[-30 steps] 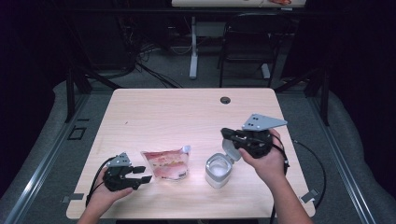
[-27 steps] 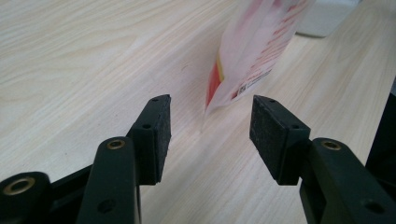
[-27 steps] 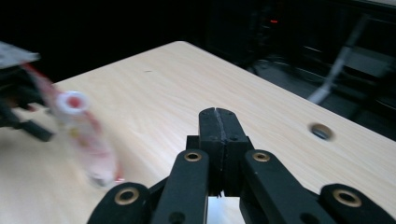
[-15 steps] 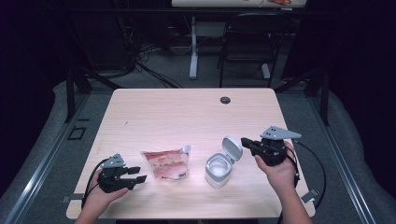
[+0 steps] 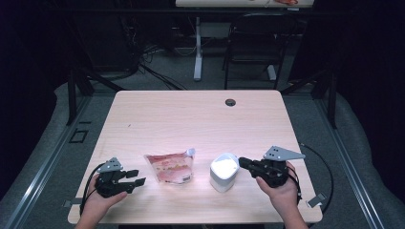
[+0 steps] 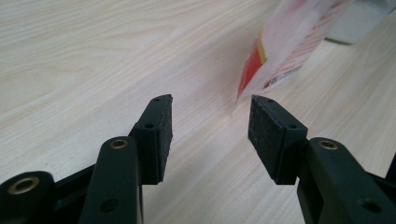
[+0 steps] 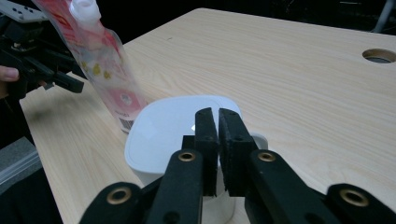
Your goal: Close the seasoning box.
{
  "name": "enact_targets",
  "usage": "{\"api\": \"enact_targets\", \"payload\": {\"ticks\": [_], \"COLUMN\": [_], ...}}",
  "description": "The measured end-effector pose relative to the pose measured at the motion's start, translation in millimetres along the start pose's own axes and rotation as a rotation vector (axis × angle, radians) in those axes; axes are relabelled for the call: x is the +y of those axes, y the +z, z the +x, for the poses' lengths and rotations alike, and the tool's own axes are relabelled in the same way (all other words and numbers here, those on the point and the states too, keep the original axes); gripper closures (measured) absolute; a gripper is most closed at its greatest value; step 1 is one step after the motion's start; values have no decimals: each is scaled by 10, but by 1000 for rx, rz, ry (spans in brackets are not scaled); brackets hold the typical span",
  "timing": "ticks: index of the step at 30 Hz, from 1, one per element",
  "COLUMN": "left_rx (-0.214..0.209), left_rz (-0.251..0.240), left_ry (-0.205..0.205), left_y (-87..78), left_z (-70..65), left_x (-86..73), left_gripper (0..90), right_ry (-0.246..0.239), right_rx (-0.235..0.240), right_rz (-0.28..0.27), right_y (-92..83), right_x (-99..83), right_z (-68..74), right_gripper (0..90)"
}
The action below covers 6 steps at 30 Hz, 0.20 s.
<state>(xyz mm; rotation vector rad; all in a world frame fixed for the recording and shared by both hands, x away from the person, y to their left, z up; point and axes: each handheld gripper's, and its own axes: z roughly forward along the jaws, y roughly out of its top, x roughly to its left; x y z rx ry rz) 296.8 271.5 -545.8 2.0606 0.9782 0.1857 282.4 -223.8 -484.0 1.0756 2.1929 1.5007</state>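
A white square container [image 5: 223, 172] with its lid down stands on the wooden table [image 5: 191, 119]. My right gripper [image 5: 242, 162] hovers just right of it, with its tips [image 7: 215, 114] over the lid [image 7: 168, 130]. Its jaws have just been opening to a narrow slit, and nothing is between them. A red and white spouted pouch [image 5: 170, 168] lies left of the container and also shows in the right gripper view [image 7: 95, 58]. My left gripper [image 5: 139, 179] rests open on the table, pointing at the pouch's corner [image 6: 280, 51], with its jaws [image 6: 210, 123] holding nothing.
A round cable hole [image 5: 230, 102] sits near the table's far edge. A chair [image 5: 250, 43] and a desk leg [image 5: 197, 52] stand beyond the table. Cables trail from both grippers over the front edge.
The container's lid stood flipped up in the earlier frames and now lies closed. My right gripper has come down and toward the front edge. The left gripper has stayed put.
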Motion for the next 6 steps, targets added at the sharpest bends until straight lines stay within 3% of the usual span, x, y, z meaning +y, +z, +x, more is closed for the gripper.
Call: {"api": "enact_targets", "payload": {"ticks": [4, 6], "left_rx": [32, 51], "left_rz": [-23, -36], "left_ry": [-37, -52], "left_y": [-19, -35], "left_z": [66, 98], "left_x": [-32, -43], "left_gripper": [490, 478], "right_ry": [10, 47], "right_rx": [-53, -82], "right_rz": [-16, -29], "right_y": [-84, -139], "right_x": [-141, -233], "right_z": [-91, -173], "right_gripper": [708, 598]}}
